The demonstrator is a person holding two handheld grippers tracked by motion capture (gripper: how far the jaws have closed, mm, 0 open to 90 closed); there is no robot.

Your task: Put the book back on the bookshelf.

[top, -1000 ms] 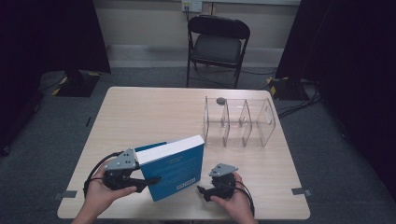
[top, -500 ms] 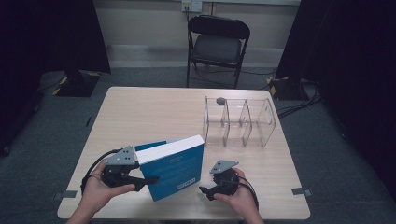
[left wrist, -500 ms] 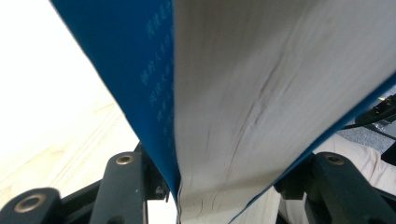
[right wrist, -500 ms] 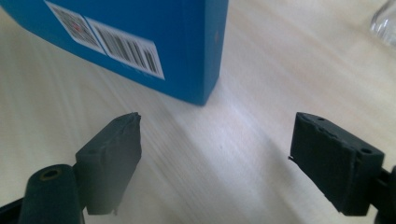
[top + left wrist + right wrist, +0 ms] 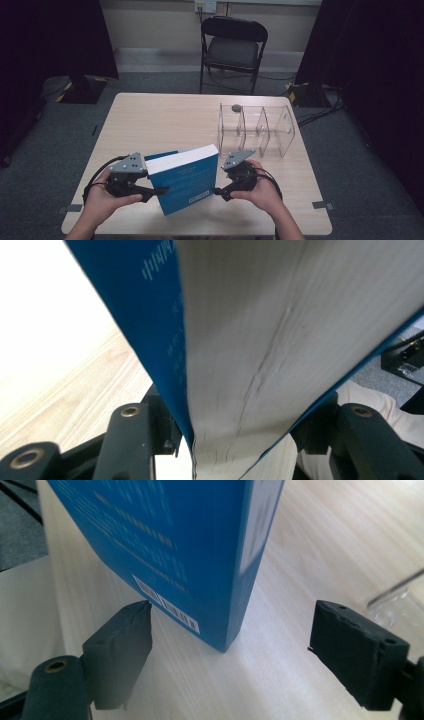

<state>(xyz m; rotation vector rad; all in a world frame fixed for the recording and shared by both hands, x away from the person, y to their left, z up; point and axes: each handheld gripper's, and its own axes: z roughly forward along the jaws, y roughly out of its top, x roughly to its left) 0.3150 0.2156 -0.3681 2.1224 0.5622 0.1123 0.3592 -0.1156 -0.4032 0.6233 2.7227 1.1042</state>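
A pale wooden rectangular worktop stands on grey carpeted floor. Toward its far right side sits a clear acrylic rack with upright dividers, its compartments open at the top. A small round grey knob-like object rests at the rack's far left corner. Beyond the worktop a black metal folding chair faces it, set against a beige wall. Black curtains hang at both sides, and dark cables trail across the floor at the right.
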